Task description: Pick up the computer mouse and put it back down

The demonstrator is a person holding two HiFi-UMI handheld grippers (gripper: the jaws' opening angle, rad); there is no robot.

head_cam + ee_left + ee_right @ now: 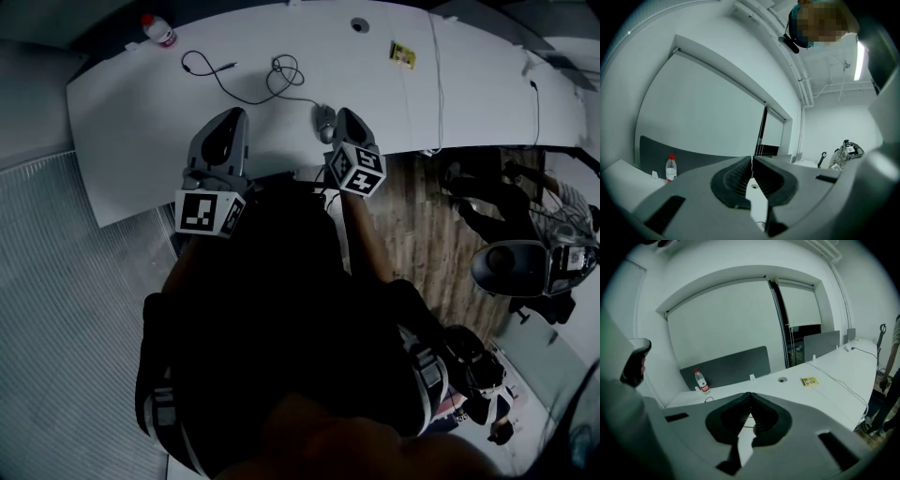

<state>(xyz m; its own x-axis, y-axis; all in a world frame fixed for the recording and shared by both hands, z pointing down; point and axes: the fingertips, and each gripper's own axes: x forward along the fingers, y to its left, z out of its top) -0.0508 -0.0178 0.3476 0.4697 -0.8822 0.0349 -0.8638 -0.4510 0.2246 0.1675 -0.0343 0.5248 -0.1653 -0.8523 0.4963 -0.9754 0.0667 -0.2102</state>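
Observation:
The grey computer mouse (324,119) lies on the white table (141,122) near its front edge. Its black cord (285,73) loops away toward the back. My right gripper (347,115) hangs just right of the mouse and above it, shut, with nothing between the jaws. In the right gripper view the closed jaws (750,394) point over the table and hide the mouse. My left gripper (230,122) is further left over the table, also shut and empty. In the left gripper view its jaws (752,157) meet and face the far wall.
A water bottle (159,31) (701,380) (671,168) stands at the back left. A loose black cable (211,67), a round grommet (360,25) and a yellow card (402,53) (809,381) lie further back. A person (502,202) is on the floor to the right.

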